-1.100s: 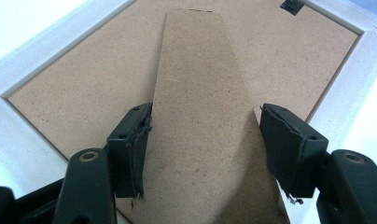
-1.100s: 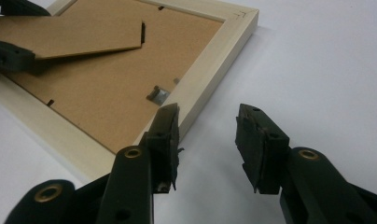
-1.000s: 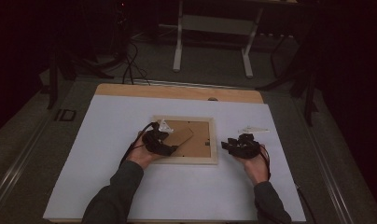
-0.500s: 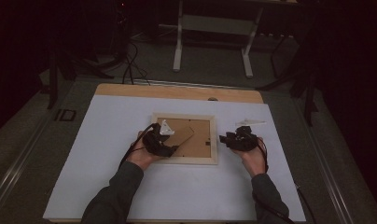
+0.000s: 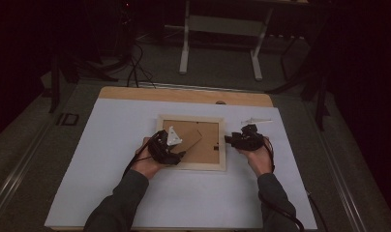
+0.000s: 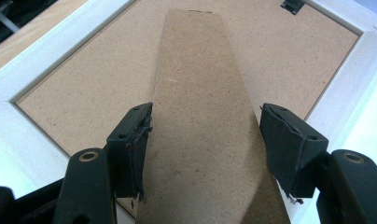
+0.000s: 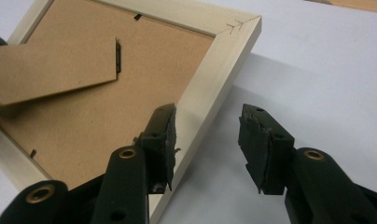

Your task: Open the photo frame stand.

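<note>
Dim all around, the room leaves only the desk (image 5: 111, 159) lit, its top covered in pale blue-white with a strip of bare wood along the far edge. Face down near the middle of it lies a picture frame (image 5: 222, 145), white-edged, its brown backing board turned up. From that board a stand flap (image 6: 203, 116) lifts away, hinged at its far end. The left gripper (image 5: 176, 155) reaches over the frame's near-left part, and its jaws sit either side of the flap; the left pad is against the flap's edge, while I cannot tell whether the right one touches. The right gripper (image 5: 228, 139) comes in at the frame's right rail (image 7: 210, 88), jaws apart and just now widening, one above the rail's inner side and the other over the desk outside it, neither pressing on the wood.
</note>
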Demonstrator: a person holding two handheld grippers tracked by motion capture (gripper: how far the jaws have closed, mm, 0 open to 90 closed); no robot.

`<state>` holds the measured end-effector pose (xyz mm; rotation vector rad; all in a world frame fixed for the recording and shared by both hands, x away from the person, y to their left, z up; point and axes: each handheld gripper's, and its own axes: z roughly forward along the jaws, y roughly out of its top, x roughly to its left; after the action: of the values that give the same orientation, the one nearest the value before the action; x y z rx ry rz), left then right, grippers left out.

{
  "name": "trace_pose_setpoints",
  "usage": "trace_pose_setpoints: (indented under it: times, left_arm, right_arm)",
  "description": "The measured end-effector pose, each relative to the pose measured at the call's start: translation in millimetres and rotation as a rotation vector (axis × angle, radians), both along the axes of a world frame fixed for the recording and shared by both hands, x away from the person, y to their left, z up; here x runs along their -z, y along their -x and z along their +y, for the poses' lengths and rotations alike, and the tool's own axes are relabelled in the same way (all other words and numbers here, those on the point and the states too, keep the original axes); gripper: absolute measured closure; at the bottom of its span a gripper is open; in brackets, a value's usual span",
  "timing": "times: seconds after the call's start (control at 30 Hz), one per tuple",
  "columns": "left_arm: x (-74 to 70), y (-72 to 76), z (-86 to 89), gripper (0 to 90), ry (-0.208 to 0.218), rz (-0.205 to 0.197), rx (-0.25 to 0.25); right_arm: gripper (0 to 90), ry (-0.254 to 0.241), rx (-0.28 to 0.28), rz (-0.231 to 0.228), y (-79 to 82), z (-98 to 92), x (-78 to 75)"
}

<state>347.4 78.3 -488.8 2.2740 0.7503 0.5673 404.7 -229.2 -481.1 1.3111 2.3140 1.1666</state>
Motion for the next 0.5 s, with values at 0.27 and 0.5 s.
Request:
trace_pose_setpoints:
  times: [0.27,0.5]
  left_arm:
    - [-2.0,8.0,-1.8,37.9,-0.014,-0.049,0.002]
    - [-2.9,15.3,-4.0,37.8,-0.029,-0.097,0.002]
  right_arm:
    - [52.3,-0.022,0.003,0.016,-9.3,3.3,-1.9]
    - [49.8,-0.065,0.009,0.043,-18.7,4.2,-3.3]
